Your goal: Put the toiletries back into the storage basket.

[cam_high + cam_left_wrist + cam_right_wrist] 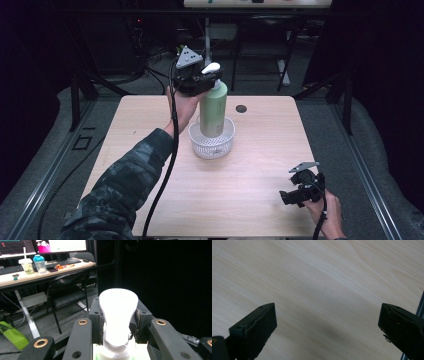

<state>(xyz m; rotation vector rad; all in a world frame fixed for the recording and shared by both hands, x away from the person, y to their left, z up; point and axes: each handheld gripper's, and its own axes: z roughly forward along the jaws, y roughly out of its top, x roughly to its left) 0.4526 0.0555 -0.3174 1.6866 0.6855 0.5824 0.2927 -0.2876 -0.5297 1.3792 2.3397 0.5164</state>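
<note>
Light wood table [150,115], dark round hole [241,108] at 1 o'clock. Grey floor [320,125] around. Black folding chair [67,290], desk [37,275] with monitors [60,245] at 10 o'clock. Surroundings dark.

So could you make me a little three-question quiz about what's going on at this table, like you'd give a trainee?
1. True or false: the left gripper is shut on the white pump head of the green pump bottle.
2. Where is the bottle's base? A: flat on the wooden table; B: inside the white perforated basket; C: in the person's right hand.
3. Fill in: the right gripper, near the table's right front corner, has its jaws ____ with nothing between them.

Key: 1 true; 2 B; 3 open.
</note>
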